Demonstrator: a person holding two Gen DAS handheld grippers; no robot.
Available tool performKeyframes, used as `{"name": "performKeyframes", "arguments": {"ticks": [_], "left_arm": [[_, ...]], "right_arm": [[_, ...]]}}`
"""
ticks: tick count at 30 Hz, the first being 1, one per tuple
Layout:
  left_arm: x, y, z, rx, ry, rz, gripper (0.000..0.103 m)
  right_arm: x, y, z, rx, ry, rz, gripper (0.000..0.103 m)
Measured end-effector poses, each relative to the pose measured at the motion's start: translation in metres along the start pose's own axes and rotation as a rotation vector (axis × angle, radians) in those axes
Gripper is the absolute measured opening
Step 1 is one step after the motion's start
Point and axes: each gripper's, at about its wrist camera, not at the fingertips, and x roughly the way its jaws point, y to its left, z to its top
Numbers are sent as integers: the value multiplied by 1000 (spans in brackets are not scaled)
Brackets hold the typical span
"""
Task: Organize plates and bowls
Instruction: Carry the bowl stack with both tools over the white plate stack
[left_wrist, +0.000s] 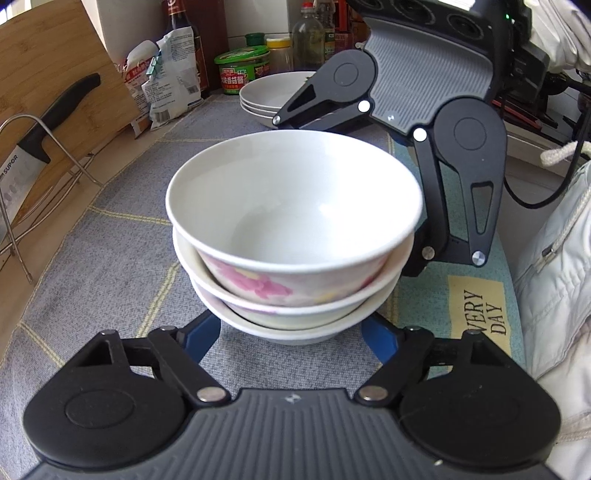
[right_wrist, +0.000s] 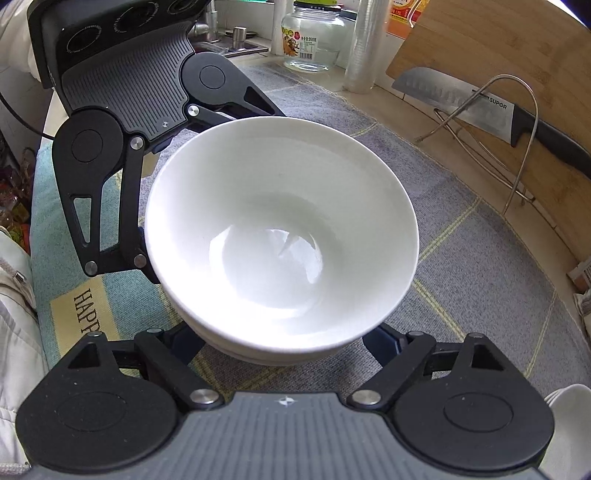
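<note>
Three white bowls sit nested in a stack on a grey checked cloth (left_wrist: 110, 258). The top bowl (left_wrist: 291, 206) has a pink flower print on its outside and is empty inside (right_wrist: 280, 236). My left gripper (left_wrist: 291, 332) reaches in from the near side, its blue fingers (left_wrist: 205, 334) against both flanks of the lowest bowl (left_wrist: 295, 334). My right gripper (right_wrist: 284, 341) holds the stack from the opposite side, its blue fingers (right_wrist: 384, 339) tucked under the rims. All fingertips are hidden beneath the bowls. A stack of white plates (left_wrist: 273, 92) stands at the back.
A bamboo cutting board (left_wrist: 55, 74) and a black-handled knife (left_wrist: 55, 118) lean in a wire rack (left_wrist: 22, 192) on the left. Bottles, a green-lidded tub (left_wrist: 242, 70) and bags (left_wrist: 166, 77) line the back. A glass jar (right_wrist: 314, 37) stands near the sink. A person's white jacket (left_wrist: 554, 277) borders the counter.
</note>
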Motion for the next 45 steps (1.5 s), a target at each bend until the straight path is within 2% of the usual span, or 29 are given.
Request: {"name": "performKeyframes", "arguments": {"ticks": [9,29,36,45], "left_arm": [[1,4,3,-8,10,-25,80],[0,2,6,-34,23,-22,79],[-2,-5,21,-31,17,9,79],[11,-18,64,-31,12,26,79]], "right_arm": [[-2,-3,2,-3,9,51,83],[-7,-4,1,-26,13,61,83],[-26,-12,-4,-37,6,63,83],[-60,-36,-25,-59,7,46,83]]}}
